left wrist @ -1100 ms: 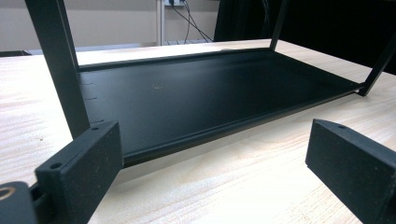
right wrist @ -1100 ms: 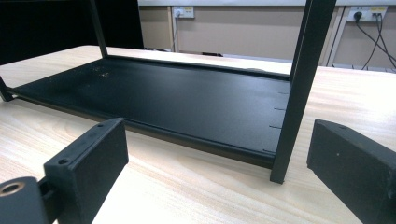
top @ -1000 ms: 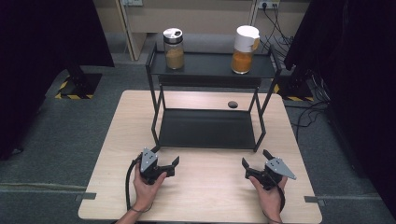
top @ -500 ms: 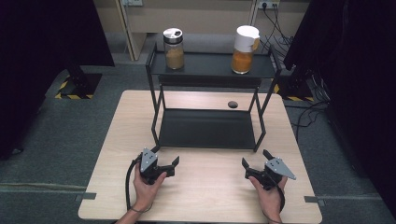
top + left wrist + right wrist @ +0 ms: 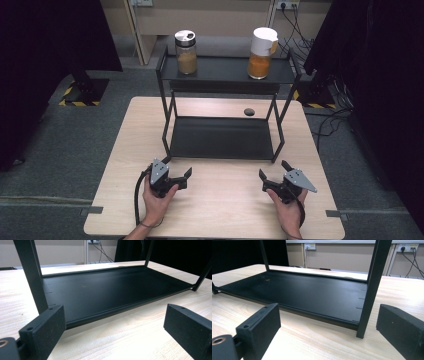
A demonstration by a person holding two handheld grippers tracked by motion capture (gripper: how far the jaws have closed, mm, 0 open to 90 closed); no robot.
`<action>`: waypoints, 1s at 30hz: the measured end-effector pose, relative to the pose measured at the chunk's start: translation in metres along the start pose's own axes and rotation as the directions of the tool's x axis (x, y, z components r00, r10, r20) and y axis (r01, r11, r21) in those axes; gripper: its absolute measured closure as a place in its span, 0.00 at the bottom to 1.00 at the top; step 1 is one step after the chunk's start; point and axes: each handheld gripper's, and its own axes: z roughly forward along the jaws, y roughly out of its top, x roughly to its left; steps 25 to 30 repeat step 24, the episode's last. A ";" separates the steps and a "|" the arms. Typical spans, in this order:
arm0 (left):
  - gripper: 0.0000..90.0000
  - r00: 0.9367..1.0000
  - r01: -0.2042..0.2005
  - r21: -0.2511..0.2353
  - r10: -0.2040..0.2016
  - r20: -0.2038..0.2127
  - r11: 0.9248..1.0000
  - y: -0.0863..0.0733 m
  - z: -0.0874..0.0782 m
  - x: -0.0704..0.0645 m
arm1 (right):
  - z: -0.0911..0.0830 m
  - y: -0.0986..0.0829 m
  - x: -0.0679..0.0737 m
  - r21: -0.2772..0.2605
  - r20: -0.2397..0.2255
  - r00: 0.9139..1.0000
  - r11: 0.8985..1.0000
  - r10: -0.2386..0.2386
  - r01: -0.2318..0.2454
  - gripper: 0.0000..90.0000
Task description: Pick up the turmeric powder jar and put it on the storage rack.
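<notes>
A black two-tier rack (image 5: 165,100) stands mid-table. On its top shelf are a glass jar (image 5: 186,52) of brown powder at the left and a white-lidded jar (image 5: 261,53) of orange powder at the right. The lower shelf (image 5: 222,138) is bare. My left gripper (image 5: 177,167) rests open on the table just before the rack's front left leg (image 5: 31,272). My right gripper (image 5: 273,169) rests open before the front right leg (image 5: 372,287). In the gripper views, the left gripper (image 5: 115,333) and the right gripper (image 5: 328,328) each hold nothing and face the lower shelf (image 5: 112,287) (image 5: 312,293).
A small dark round object (image 5: 248,111) lies on the wooden table (image 5: 225,210) behind the rack. Cables (image 5: 295,20) run along the floor at the back right. Dark curtains flank both sides.
</notes>
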 end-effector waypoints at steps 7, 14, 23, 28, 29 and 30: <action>0.04 1.000 0.000 0.000 0.000 0.000 1.000 0.000 0.000 0.000 | 0.000 0.000 0.000 0.001 -0.001 1.000 1.000 -0.001 0.001 0.06; 0.04 1.000 0.000 0.000 0.000 0.000 1.000 0.000 0.000 0.000 | 0.000 0.000 0.000 0.001 -0.002 1.000 1.000 -0.002 0.002 0.06; 0.04 1.000 0.003 0.002 -0.003 -0.005 1.000 0.000 0.001 -0.001 | 0.000 0.000 -0.001 0.000 -0.003 1.000 1.000 0.000 0.000 0.06; 0.04 1.000 0.003 0.003 -0.003 -0.004 1.000 0.001 0.001 -0.001 | 0.000 0.000 -0.001 -0.002 -0.003 1.000 1.000 0.002 -0.002 0.06; 0.04 1.000 0.003 0.003 -0.003 -0.004 1.000 0.001 0.001 -0.001 | 0.000 0.000 -0.001 -0.002 -0.003 1.000 1.000 0.002 -0.002 0.06; 0.04 1.000 0.003 0.003 -0.003 -0.004 1.000 0.001 0.001 -0.001 | 0.000 0.000 -0.001 -0.002 -0.003 1.000 1.000 0.002 -0.002 0.06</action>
